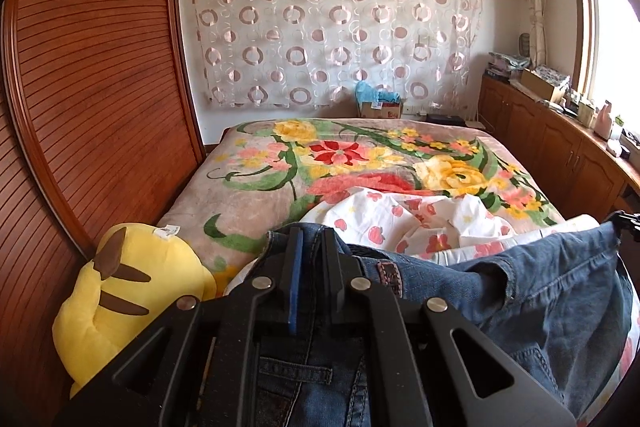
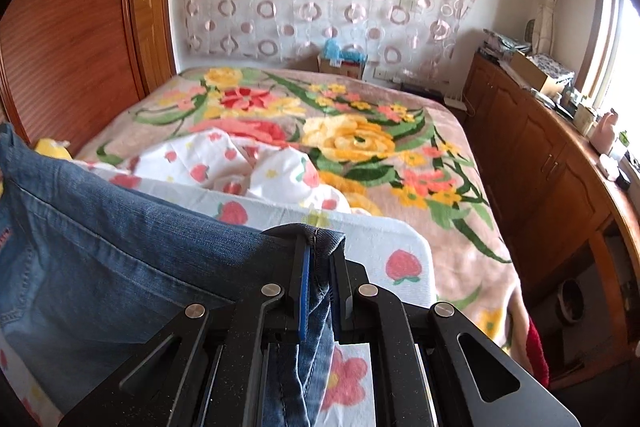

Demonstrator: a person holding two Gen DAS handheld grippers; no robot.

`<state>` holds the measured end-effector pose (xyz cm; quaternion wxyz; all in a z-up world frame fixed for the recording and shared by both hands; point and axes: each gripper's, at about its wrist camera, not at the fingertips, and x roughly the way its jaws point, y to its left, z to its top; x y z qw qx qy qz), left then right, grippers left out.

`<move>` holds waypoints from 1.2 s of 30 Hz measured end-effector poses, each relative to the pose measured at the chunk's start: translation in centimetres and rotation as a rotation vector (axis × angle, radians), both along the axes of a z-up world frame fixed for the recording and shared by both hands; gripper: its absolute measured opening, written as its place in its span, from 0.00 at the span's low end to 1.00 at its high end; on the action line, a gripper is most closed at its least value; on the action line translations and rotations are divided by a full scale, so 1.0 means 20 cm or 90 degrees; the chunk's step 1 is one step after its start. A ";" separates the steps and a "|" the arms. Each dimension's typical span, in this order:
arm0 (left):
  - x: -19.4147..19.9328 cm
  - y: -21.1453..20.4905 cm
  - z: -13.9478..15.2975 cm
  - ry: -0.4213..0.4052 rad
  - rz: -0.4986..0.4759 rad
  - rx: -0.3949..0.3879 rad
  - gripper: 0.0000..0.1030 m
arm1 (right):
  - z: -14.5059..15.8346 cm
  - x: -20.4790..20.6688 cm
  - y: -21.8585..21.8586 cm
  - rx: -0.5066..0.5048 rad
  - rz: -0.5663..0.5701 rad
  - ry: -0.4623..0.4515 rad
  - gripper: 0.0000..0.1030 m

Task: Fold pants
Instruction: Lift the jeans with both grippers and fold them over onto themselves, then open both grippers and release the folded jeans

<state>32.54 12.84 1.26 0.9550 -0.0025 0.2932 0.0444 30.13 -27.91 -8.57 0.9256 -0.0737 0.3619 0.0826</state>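
Note:
The blue denim pants hang stretched between my two grippers above the near end of the bed. My left gripper is shut on one top corner of the pants, near the pink-stitched pocket. My right gripper is shut on the other corner of the pants, and denim hangs down between its fingers. The right gripper's tip also shows at the far right of the left wrist view.
The bed has a floral blanket with a rumpled white strawberry-print sheet on it. A yellow plush toy lies by the wooden wardrobe on the left. Wooden cabinets with clutter line the right wall under the window.

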 end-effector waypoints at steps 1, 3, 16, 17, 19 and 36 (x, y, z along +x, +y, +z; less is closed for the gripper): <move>-0.01 0.00 0.00 -0.001 0.000 0.003 0.16 | 0.00 0.01 0.00 -0.001 -0.001 0.003 0.08; -0.03 0.00 0.01 -0.005 0.001 0.010 0.32 | 0.01 0.05 0.01 0.004 -0.004 0.010 0.08; -0.29 -0.11 -0.10 0.030 -0.087 -0.030 0.82 | -0.07 -0.05 -0.10 0.058 0.021 0.030 0.43; -0.30 -0.13 -0.12 0.035 -0.094 -0.030 0.82 | -0.10 -0.05 -0.10 0.056 0.024 0.046 0.43; -0.32 -0.17 -0.16 0.047 -0.106 -0.028 0.82 | -0.12 -0.03 -0.12 0.062 0.032 0.061 0.43; -0.42 -0.18 -0.23 0.067 -0.112 -0.018 0.82 | 0.06 0.29 -0.19 0.133 -0.013 0.022 0.06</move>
